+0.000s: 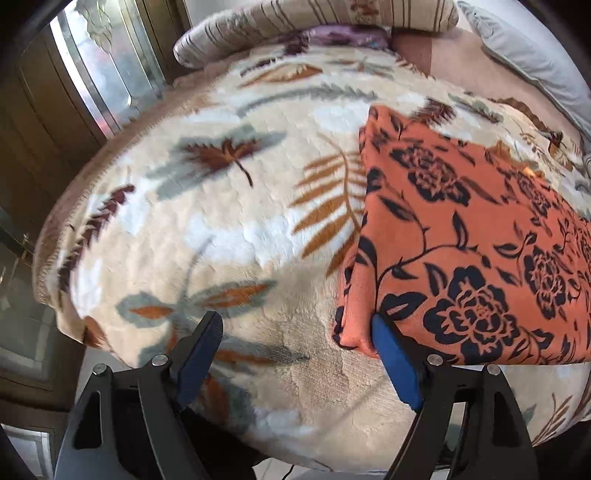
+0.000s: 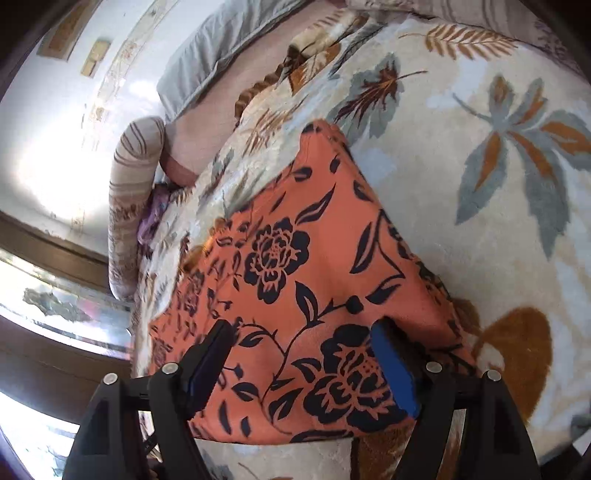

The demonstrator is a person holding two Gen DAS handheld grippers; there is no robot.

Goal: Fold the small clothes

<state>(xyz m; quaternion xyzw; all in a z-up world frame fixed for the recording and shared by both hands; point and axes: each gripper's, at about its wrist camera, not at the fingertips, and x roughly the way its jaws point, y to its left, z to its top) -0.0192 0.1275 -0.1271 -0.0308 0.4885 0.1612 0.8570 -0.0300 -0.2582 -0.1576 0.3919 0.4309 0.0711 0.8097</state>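
No containers in either view; just a cream plush blanket (image 1: 229,206) with leaf prints spread over a bed, bearing an orange cloth (image 1: 461,236) patterned with black roses. Lies folded flat, a rectangle with stacked layers visible along its left edge in the left wrist view, occupying the right half of that picture and resting wholly on the blanket. Long axis, seen from the left wrist, runs from the near corner at the gripper away toward the upper right; seen from the right wrist, runs from the near edge at the bottom up to a far corner by the blanket's upper part (image 2: 321,127). Left gripper (image 1: 295,354) spread wide, nothing between its blue pads, the right-hand pad (image 1: 395,362) touching or just beside the cloth's near left corner, the other pad over bare blanket. Right gripper (image 2: 303,365) likewise spread wide, hovering low over the near end of the orange cloth (image 2: 295,266), both pads above the fabric, holding nothing; contact with the cloth cannot be told. Beyond the blanket: a striped bolster pillow (image 1: 314,22) at the far edge, a grey pillow (image 2: 221,44) on a pinkish sheet, and a mirrored wardrobe door (image 1: 99,70) to the left.
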